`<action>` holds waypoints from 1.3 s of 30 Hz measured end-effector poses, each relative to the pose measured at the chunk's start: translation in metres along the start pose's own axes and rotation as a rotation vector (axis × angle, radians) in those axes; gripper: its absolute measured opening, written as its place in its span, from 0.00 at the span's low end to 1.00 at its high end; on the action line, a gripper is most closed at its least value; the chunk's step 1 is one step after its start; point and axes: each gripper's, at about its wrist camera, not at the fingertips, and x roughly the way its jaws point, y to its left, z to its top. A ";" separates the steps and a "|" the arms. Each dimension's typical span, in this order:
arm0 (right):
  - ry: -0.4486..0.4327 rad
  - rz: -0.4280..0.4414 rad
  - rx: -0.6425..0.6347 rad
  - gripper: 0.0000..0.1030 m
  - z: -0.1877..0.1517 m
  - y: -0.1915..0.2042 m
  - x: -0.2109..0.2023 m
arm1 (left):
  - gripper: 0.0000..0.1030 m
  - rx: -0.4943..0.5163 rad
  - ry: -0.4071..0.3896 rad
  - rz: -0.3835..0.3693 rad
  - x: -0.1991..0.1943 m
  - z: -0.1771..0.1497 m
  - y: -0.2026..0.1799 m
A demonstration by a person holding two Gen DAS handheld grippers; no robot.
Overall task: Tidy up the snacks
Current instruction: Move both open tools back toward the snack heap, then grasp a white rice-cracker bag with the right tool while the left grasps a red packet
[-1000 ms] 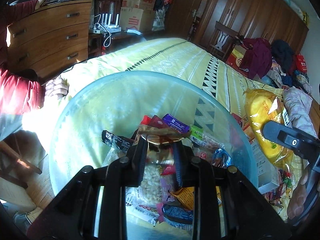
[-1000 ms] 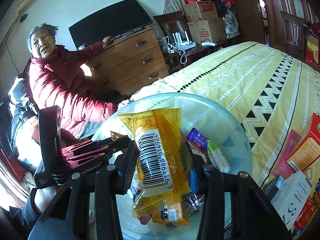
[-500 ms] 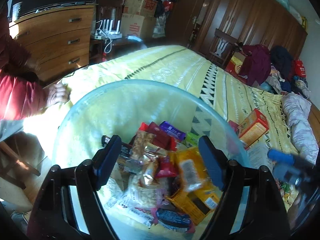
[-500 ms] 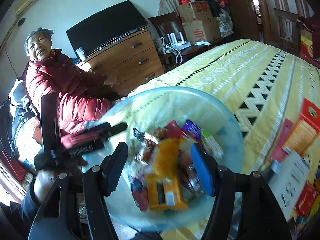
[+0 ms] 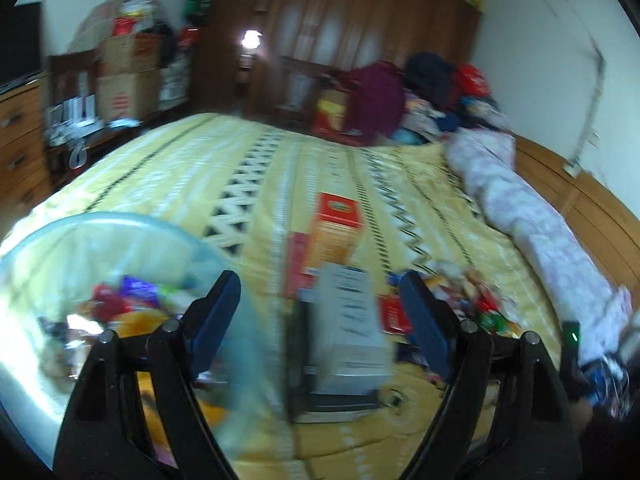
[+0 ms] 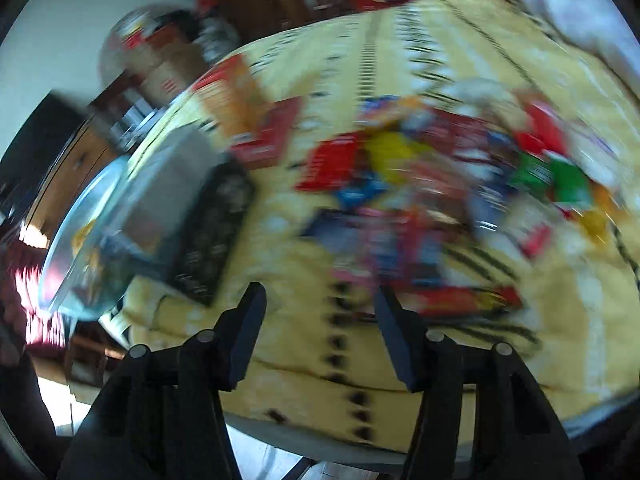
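Left gripper (image 5: pixel 320 308): jaws standing wide and having just been opening; nothing between the pads. Pointing out over the bed, with the bowl lying at its 9 o'clock.
Right gripper (image 6: pixel 318 326): jaws apart, having just been closing in a little, nothing between them. Hanging over bare bedspread, with the loose snack pile at its 12 to 1 o'clock.
Done so far: the clear glass bowl (image 5: pixel 132 222) is already holding a heap of wrapped snacks (image 5: pixel 120 304), red, purple and orange packets among them. Judging by that, several rounds of sorting are finished.
Left to do: a scattered pile of packets (image 6: pixel 432 200) is lying on the yellow patterned bedspread (image 5: pixel 240 168), red, yellow, blue and green wrappers mixed; too blurred to count or name. I am reading both grippers as heading for the next pick.
Boxes near the bowl: a white box (image 5: pixel 352 324) and a dark flat box (image 6: pixel 212 232) are lying just beside the bowl, an orange carton (image 5: pixel 334 232) and a red flat pack (image 6: pixel 272 132) at 12 o'clock of them. Whether these belong in the bowl I cannot tell.
In the way: the boxes are sitting between pile and bowl, so the carry path is likely passing over them.
Surroundings: rolled pale quilt (image 5: pixel 532 216) along the 3 o'clock edge of the bed; clothes heap (image 5: pixel 400 92) and wooden wardrobe (image 5: pixel 360 40) at 12 o'clock; cardboard cartons (image 5: pixel 128 76) at 10 o'clock.
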 end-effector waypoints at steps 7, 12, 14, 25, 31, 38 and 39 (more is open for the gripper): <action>-0.122 -0.128 0.234 0.59 0.038 -0.146 -0.035 | 0.81 0.170 0.156 -0.178 0.051 -0.032 -0.096; -0.163 -0.194 0.307 0.61 0.097 -0.232 -0.028 | 0.81 0.209 0.263 -0.196 0.085 -0.055 -0.118; -0.163 -0.208 0.335 0.61 0.118 -0.263 -0.015 | 0.81 0.209 0.290 -0.190 0.091 -0.060 -0.123; -0.053 -0.019 0.343 0.69 0.142 -0.256 0.077 | 0.81 0.192 0.384 -0.183 0.113 -0.077 -0.135; 0.051 0.182 0.183 0.72 0.115 -0.165 0.076 | 0.81 0.169 0.391 -0.189 0.104 -0.083 -0.134; -0.076 0.098 -0.017 0.81 0.097 -0.116 -0.013 | 0.82 0.141 0.380 -0.198 0.093 -0.087 -0.132; -0.088 0.057 -0.011 0.81 0.091 -0.116 -0.023 | 0.82 0.135 0.380 -0.200 0.093 -0.087 -0.131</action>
